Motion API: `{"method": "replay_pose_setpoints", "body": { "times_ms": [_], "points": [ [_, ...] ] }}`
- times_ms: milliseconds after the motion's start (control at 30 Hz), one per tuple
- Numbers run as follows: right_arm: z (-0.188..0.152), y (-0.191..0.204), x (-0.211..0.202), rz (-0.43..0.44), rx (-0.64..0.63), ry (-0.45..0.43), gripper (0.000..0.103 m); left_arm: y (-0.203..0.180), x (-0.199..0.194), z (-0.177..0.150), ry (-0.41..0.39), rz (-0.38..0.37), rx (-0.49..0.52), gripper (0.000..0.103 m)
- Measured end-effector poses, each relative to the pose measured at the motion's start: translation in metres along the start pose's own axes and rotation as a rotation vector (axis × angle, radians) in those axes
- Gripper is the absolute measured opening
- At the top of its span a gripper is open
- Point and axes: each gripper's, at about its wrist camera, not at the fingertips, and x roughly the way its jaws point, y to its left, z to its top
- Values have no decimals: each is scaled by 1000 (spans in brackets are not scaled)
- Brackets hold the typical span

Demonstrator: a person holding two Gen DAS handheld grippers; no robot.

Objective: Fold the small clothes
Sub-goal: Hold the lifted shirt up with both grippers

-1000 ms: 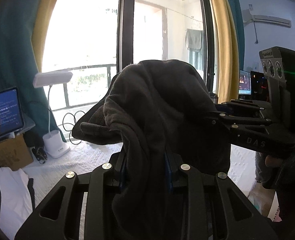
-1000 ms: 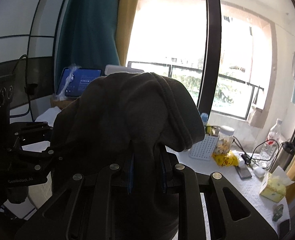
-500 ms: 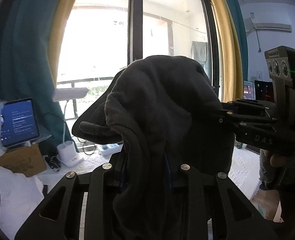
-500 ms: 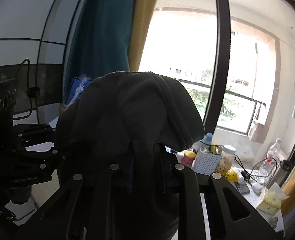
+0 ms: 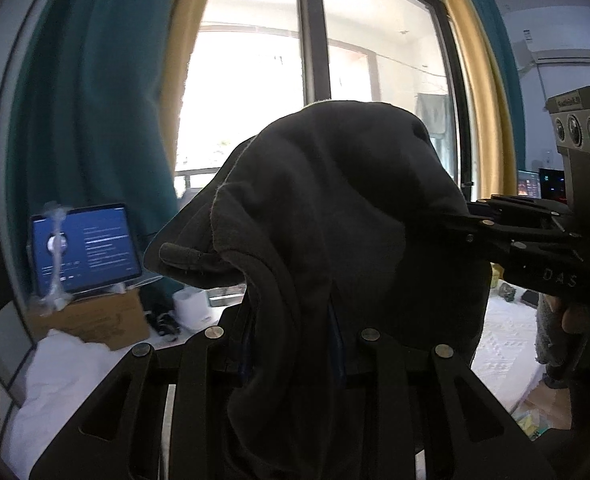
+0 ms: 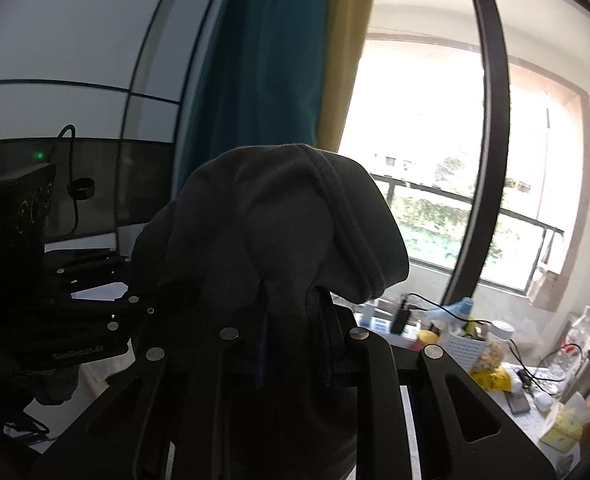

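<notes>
Both tools are clamped on one dark grey garment [image 5: 335, 216], held up in the air: the left tool [image 5: 293, 344] and right tool [image 6: 295, 340] pinch neighbouring folds, cloth bunched above and hanging straight down. Left view alone shows a lit tablet [image 5: 85, 248]; right view alone shows a cluttered tabletop [image 6: 507, 376].

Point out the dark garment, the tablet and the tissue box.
dark garment [image 5: 335, 208]: left wrist view, bunched middle above the fingers.
tablet [image 5: 87, 248]: left wrist view, lit screen.
tissue box [image 6: 563, 428]: right wrist view, yellow side.

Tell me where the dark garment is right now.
The dark garment hangs in mid-air in front of the window, pinched by the left gripper and right gripper.
</notes>
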Motion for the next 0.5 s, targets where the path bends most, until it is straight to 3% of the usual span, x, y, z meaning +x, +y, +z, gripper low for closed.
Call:
{"method": "replay_pose_setpoints", "body": {
  "times_ms": [267, 500],
  "points": [
    [11, 30, 11, 91, 4, -31, 22, 19, -32, -6, 12, 90, 57, 28],
    [8, 50, 25, 137, 18, -9, 22, 36, -39, -19, 52, 136, 48, 28]
  ]
}}
